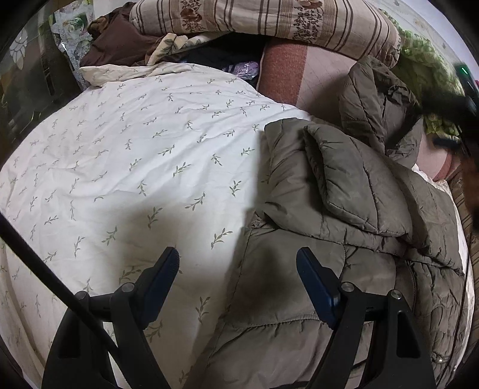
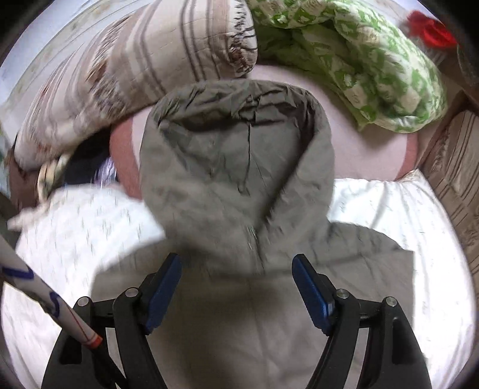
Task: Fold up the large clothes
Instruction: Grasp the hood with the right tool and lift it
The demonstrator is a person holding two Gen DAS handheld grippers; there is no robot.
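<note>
Clearly, the fold is at an early-to-middle stage: the jacket (image 1: 344,239) is spread on the sheet (image 1: 134,149), and one sleeve (image 1: 353,179) is already laid across the chest, as judged from the left wrist view. The hood (image 2: 236,155) is seen lying open and flat beyond the collar, its lining upward, in the right wrist view.

The left gripper (image 1: 238,269) is held over the jacket's near edge, jaws wide and nothing between them; one finger is over the sheet, the other over the quilted cloth. The right gripper (image 2: 236,273) is poised above the collar and zip, jaws likewise wide and empty. Whether either touches the cloth cannot be told.

Next, the hood is probably to be folded down onto the body, or the other side brought in. For that, a pinch on an edge is called for, taken deep enough that the slippery, padded fabric is not lost, and both layers should be lifted together so the sleeve is not dragged out of place.

The work is done on a bed covered with a white sheet printed with small green sprigs. Behind the jacket a pink cushion (image 1: 284,74) is seen, with a striped quilt (image 1: 269,24) rolled above it and a green-patterned quilt (image 2: 359,65) bundled to its right. Dark clothes (image 1: 119,42) are heaped at the far left corner. The right view is blurred.
</note>
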